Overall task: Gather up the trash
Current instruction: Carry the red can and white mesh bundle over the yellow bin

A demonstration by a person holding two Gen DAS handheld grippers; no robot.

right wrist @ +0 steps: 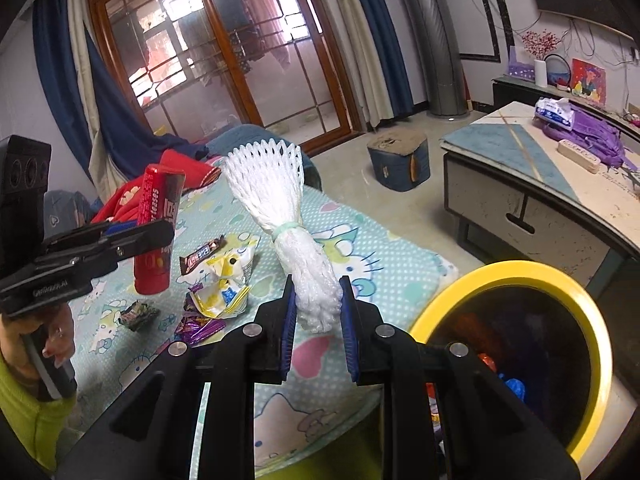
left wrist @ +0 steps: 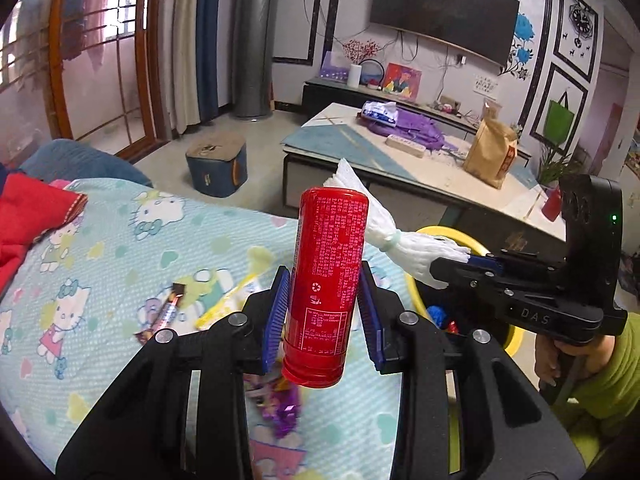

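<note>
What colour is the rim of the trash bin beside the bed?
Yellow; the trash bin has a dark inside. Seen best in the right wrist view.

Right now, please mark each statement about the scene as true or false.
1. The left gripper holds a red can. True.
2. The right gripper is empty. False: its fingers grip a white foam net.
3. The bin has a yellow rim. True.
4. All wrappers are already off the bedsheet. False: a chocolate bar wrapper and others lie there.
5. The red can is lying on the bedsheet. False: it is lifted.
</note>
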